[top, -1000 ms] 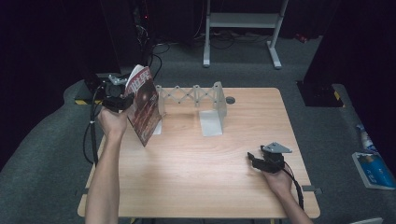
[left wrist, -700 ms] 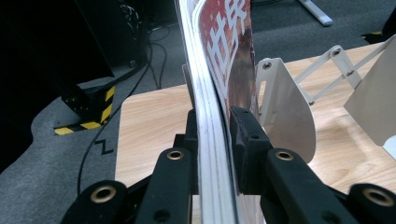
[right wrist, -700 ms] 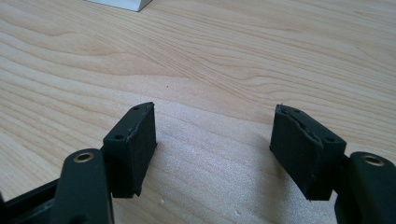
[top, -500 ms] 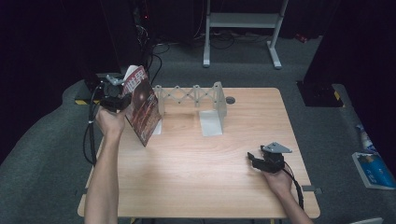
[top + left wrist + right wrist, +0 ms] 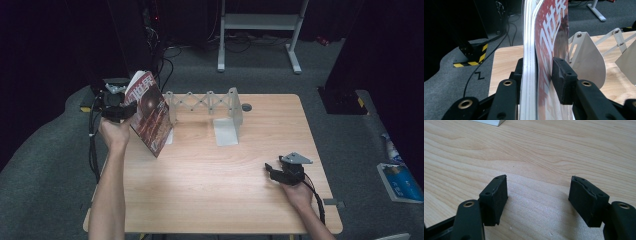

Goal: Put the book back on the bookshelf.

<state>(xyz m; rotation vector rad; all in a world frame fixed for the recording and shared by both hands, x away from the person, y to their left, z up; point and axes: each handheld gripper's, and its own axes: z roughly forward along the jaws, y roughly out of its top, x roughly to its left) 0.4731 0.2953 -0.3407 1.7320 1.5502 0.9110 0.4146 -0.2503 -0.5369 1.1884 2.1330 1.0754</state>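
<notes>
The left gripper [image 5: 121, 111] pinches a magazine [image 5: 151, 114] by its edge, one jaw on each face, as the left gripper view confirms: the white page block and the red cover [image 5: 549, 50] sit clamped between the black pads. The magazine is held off the table [image 5: 210, 200], tilted, just to the left of the rack [image 5: 205, 102], with its lower corner near the rack's left end plate [image 5: 586, 60].

The rack is an expanding metal book holder standing at the far edge of the table; its scissor links run between two upright plates, and the bay between them holds nothing.

The right gripper [image 5: 276, 171] rests low over the table, well apart from the rack on the near right side. Its jaws are spread wide with bare wood between the pads [image 5: 495, 197], holding nothing.

Assessment: the pick-up is done and the magazine is carried to the rack's left end. Placement is not yet done; the magazine is outside the rack and not upright. Remaining, by judgement: bring it over the left plate, stand it in the bay, and release. The tilt risks catching the plate
</notes>
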